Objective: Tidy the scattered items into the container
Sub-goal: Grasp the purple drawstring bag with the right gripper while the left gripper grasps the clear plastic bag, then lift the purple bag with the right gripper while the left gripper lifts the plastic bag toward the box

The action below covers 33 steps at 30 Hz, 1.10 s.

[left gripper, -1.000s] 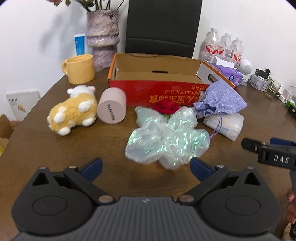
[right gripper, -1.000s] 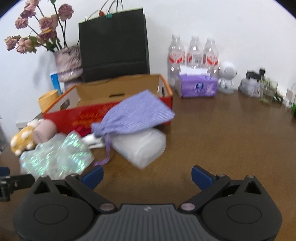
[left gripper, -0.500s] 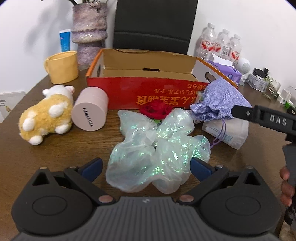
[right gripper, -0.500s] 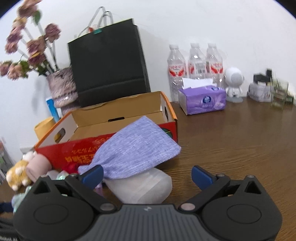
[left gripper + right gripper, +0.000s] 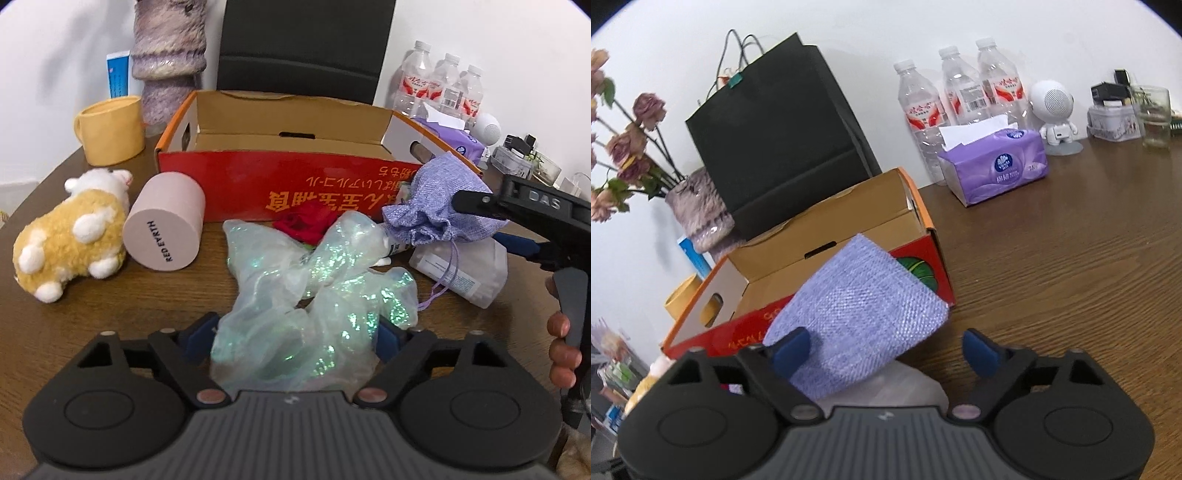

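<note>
**Both grippers closing in on soft items in front of the box**

The brown wooden table (image 5: 110,317) is carrying everything. Toward its far side the open cardboard box (image 5: 280,177), red on its near wall, is sitting empty as far as its visible floor shows, with a black paper bag (image 5: 775,140) standing behind it against the wall.

In front of the box, the iridescent plastic wrap (image 5: 306,295) is lying crumpled near the middle of the table, a red flower (image 5: 310,223) peeking out at its far edge. The left gripper (image 5: 295,339) is reaching around the near end of this wrap; its jaws have just been closing, and the wrap is lying between the blue pads, though whether they are pressing on it I cannot tell.

To the right, the lilac fabric pouch (image 5: 857,314) is leaning against the box's near right corner, resting on a clear plastic packet (image 5: 461,269). The right gripper (image 5: 882,349) is straddling the pouch; its jaws have just been closing, the left pad touching the cloth, the right pad standing clear beside it.

To the left, a plush toy (image 5: 70,236) is lying on its side beside a pink cylinder (image 5: 164,225), also lying on its side.
</note>
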{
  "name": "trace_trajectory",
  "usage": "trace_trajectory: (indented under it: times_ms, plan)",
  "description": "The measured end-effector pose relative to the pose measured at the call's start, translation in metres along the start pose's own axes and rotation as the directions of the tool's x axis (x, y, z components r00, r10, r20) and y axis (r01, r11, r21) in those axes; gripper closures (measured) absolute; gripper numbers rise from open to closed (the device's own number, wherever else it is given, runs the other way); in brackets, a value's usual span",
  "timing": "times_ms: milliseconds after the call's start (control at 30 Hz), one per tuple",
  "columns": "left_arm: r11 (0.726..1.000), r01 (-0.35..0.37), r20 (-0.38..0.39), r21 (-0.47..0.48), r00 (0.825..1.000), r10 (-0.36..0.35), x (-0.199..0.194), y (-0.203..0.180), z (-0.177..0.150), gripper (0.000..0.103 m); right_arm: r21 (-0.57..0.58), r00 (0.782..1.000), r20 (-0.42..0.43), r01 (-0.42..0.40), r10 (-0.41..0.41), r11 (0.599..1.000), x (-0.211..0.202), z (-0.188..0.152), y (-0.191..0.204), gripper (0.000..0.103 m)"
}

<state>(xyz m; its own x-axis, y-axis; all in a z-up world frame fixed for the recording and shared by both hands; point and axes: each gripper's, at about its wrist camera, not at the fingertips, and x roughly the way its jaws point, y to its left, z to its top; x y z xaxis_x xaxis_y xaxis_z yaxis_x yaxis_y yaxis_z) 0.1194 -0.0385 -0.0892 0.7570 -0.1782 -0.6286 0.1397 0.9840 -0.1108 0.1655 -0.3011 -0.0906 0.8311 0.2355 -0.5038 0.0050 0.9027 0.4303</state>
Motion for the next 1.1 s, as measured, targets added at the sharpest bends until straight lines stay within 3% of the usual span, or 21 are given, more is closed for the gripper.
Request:
trace_trajectory:
  times_ms: [33,67,100,133,200,233,367,567,833,1100]
  plan:
    - [1.0,-0.002,0.008,0.008,1.0,0.002,0.0,-0.002,-0.001,0.026,0.005,1.0,0.001,-0.009,0.009,1.0,0.001,0.0,-0.001,0.034]
    - [1.0,0.004,0.016,0.014,1.0,-0.004,-0.001,-0.002,-0.002,0.032,0.009,1.0,0.003,-0.022,0.022,1.0,0.001,-0.001,-0.001,0.046]
    - [1.0,0.012,0.021,0.014,1.0,-0.012,-0.002,-0.003,-0.002,0.035,0.008,0.999,0.005,-0.036,0.036,0.999,0.001,-0.001,-0.002,0.057]
    - [1.0,0.018,0.024,0.017,1.0,-0.018,-0.002,-0.003,-0.003,0.038,-0.005,0.998,0.012,-0.056,0.056,0.998,-0.001,-0.002,-0.001,0.062]
    - [0.999,0.027,0.029,0.026,0.999,-0.028,-0.004,-0.004,-0.004,0.039,-0.036,0.996,0.046,-0.077,0.078,0.996,-0.007,-0.004,0.002,0.088]
    - [0.999,0.032,0.032,0.031,0.999,-0.033,-0.005,-0.005,-0.005,0.043,-0.048,0.995,0.065,-0.076,0.079,0.996,-0.01,-0.005,0.003,0.093]
    - [0.997,0.075,0.038,0.032,0.996,-0.076,-0.009,-0.004,-0.007,0.063,-0.068,0.989,0.114,-0.087,0.094,0.994,-0.022,-0.008,0.004,0.098]
    - [0.991,0.132,0.048,0.027,0.99,-0.134,-0.018,-0.003,-0.014,0.078,-0.134,0.977,0.167,-0.11,0.132,0.985,-0.044,-0.014,0.012,0.101]
    - [0.988,0.155,0.084,0.021,0.984,-0.156,-0.044,-0.001,-0.03,0.083,-0.337,0.952,0.256,-0.072,0.165,0.939,-0.095,-0.042,0.048,0.101]
    - [0.983,0.184,0.148,-0.004,0.972,-0.181,-0.078,0.005,-0.048,0.084,-0.365,0.935,0.291,-0.086,0.201,0.927,-0.144,-0.068,0.062,0.101]
